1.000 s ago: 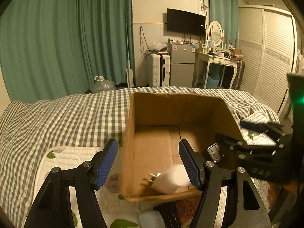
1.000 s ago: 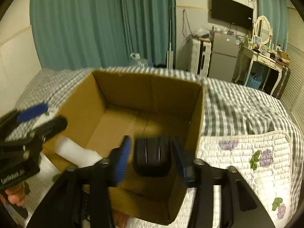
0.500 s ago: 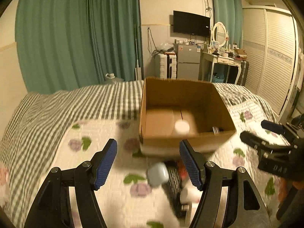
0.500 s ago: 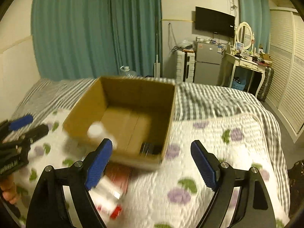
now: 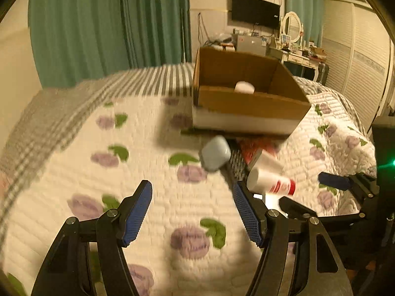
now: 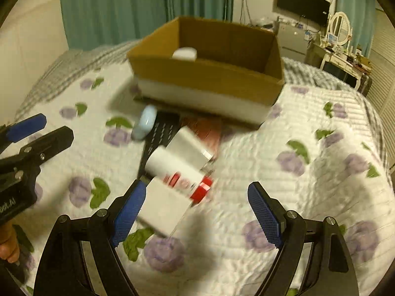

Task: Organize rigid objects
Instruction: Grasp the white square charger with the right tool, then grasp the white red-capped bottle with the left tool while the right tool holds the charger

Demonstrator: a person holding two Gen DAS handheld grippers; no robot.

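The cardboard box point(image 6: 207, 74) sits on the flowered quilt point(image 6: 308, 172) of the bed, open at the top, and serves as the landmark here. Inside it, near the front wall, the top of a white rounded object point(image 6: 184, 53) shows above the rim; it is too blurred to name more exactly.

Just in front of the box lies a small heap of loose things. Nearest the box's front left corner is a pale blue case point(image 6: 145, 122), resting on the edge of a black remote control point(image 6: 161, 135). A reddish flat item point(image 6: 209, 130) lies against the foot of the box. In front of these, farther from the box, are a white block point(image 6: 190, 148), a white bottle with a red cap point(image 6: 177, 170), and a white flat box point(image 6: 163, 207) closest to the camera.

The right gripper point(image 6: 200, 212) hangs over the near end of the heap, its jaws standing wide apart after just opening; the white flat box lies by its left finger, but nothing is clamped between the pads.

The left gripper point(image 5: 192, 212) hovers over bare quilt to the left of the heap, well in front of the box, jaws spread and empty. Its right finger stands just beside the bottle.
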